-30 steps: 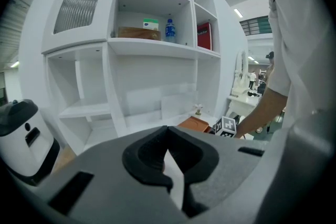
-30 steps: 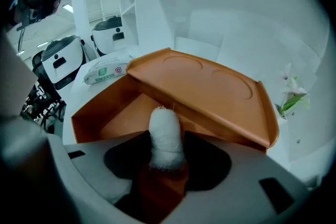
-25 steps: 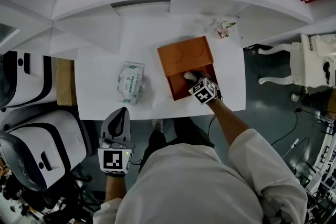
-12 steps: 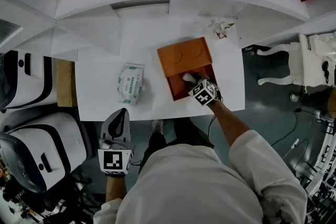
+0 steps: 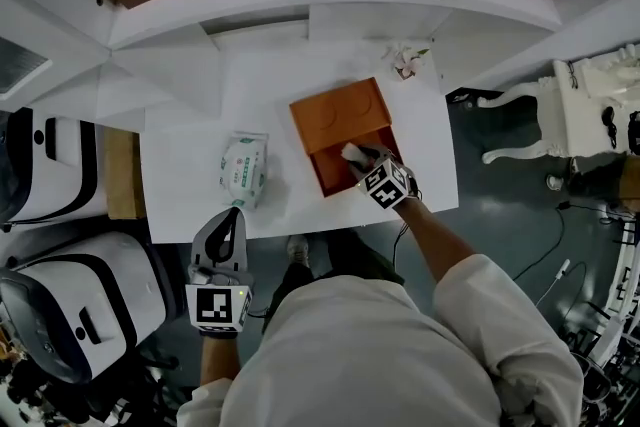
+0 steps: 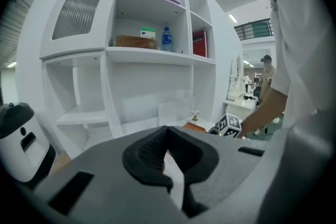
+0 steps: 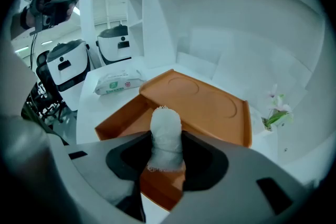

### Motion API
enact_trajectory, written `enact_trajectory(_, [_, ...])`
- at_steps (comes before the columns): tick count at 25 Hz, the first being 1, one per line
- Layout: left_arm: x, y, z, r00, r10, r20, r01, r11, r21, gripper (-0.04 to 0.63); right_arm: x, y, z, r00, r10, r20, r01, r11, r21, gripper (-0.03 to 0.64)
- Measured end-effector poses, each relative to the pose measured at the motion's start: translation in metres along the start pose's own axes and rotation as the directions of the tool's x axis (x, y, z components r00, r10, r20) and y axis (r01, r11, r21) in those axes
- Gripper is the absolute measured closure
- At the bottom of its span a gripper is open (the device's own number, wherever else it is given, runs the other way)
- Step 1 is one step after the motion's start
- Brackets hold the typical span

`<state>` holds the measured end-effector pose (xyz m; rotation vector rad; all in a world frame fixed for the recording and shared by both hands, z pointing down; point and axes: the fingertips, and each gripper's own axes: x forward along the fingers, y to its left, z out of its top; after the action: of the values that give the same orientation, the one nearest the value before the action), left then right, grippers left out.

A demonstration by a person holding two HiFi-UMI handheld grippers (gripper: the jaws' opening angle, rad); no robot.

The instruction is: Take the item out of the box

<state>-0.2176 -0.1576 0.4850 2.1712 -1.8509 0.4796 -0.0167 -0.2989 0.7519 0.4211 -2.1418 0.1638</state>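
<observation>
- White roll [image 7: 166, 134] framed by the biggest thing around: a white shelf unit [image 5: 330, 5] at 12 o'clock in the head view, backing the work area and touched by neither gripper.
- Below that, a white surface [image 5: 180, 165], carrying all the task's things within easy reach of the right arm.
- Orange box [image 5: 338, 115] near the middle of the surface, lid pushed toward 12 o'clock, leaving the 6 o'clock compartment open, presumably for access from above.
- Tissue pack [image 5: 243, 170] at 9 o'clock of the box, well apart and no part of the job. Small flower sprig [image 5: 407, 62] at 1 o'clock, likewise out of the way.
- Left gripper [image 5: 234, 215] parked at 7 o'clock, off the near edge of the surface. Jaws drawn together with nothing between, likely kept back for want of anything to steady.
- Right gripper [image 5: 362, 160] angled steeply down over the open compartment, reaching in from 5 o'clock. Jaws at a middling width, pressed on the roll's lower half from both sides.
- Roll itself upright between those jaws, frayed top poking beyond them, held above the open compartment. Looks lifted off the box floor, though not yet carried past the walls. Judged as extraction under way, with a sideways carry and a set-down on the surface left to do.
</observation>
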Motion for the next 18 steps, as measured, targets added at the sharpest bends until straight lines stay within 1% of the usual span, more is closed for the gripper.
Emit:
enact_trajectory(5, [-0.004, -0.004, 0.009, 0.999, -0.022, 0.029, 0.021, 1.0, 0.018, 0.591, -0.024, -0.006, 0.019, 0.996, -0.052, 0.072, 0.05, 0.998, 0.024, 0.44])
enact_trajectory(11, [-0.009, -0.005, 0.018, 0.997, -0.051, 0.059, 0.048, 0.998, 0.041, 0.591, -0.054, -0.01, 0.043, 0.98, -0.117, 0.159, 0.109, 0.992, 0.059, 0.44])
enact_trajectory(14, [-0.012, -0.006, 0.022, 0.996, -0.06, 0.068, 0.057, 0.997, 0.044, 0.591, -0.072, -0.012, 0.055, 0.967, -0.151, 0.204, 0.138, 0.988, 0.075, 0.44])
enact_trajectory(18, [-0.014, -0.009, 0.029, 0.993, -0.084, 0.087, 0.079, 0.995, 0.063, 0.591, -0.098, -0.016, 0.074, 0.939, -0.199, 0.28, 0.178, 0.979, 0.101, 0.44])
